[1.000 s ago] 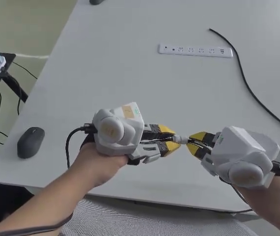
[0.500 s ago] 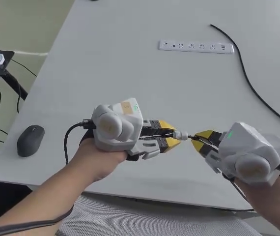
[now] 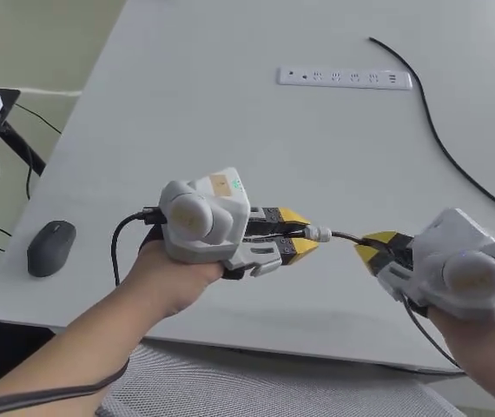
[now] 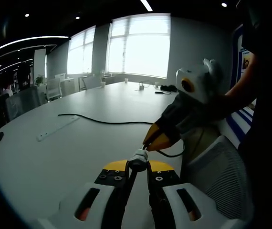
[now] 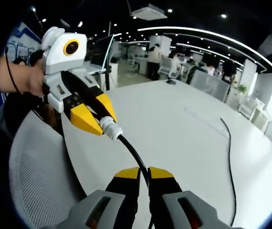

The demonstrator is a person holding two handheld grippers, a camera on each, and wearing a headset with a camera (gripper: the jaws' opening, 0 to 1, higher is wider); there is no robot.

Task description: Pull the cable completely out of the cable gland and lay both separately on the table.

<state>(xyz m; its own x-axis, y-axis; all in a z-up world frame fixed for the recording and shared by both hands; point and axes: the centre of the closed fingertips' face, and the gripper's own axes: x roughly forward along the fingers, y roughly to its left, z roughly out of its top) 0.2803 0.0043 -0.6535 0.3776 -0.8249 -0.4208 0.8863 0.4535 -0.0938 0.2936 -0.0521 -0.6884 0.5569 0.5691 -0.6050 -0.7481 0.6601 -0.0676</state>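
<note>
**Kid:** What is the left hand-held gripper point(image 3: 304, 239) doing?

**Helper:** Its yellow jaws are squeezed tight on the cable gland point(image 3: 317, 234). The little white gland pokes out right at the jaw tips.

**Kid:** And the right hand-held gripper point(image 3: 373, 248)?

**Helper:** It is pinched on the cable point(image 3: 345, 236). The black cable runs in a straight line from the gland at the left jaws to the right jaws, just across a small gap. I cannot tell where the rest of it goes behind the right one.

**Kid:** Are they lying down?

**Helper:** No. Both are held up in the air, with the near edge of the table point(image 3: 230, 113) under them.

**Kid:** Is the cable out?

**Helper:** Not yet. One end sits inside the gland.

**Kid:** How will they feel?

**Helper:** I think the gland is tiny, light and hard. It is round, so it could twist in the jaws. Holding it across its body, like now, looks best.

**Kid:** And the cable?

**Helper:** It looks thin and bendy, with a smooth skin. It may slide through the jaws if the gland hugs it tight. I would pinch it close to the gland and pull straight away from the left jaws, so it does not kink.
</note>
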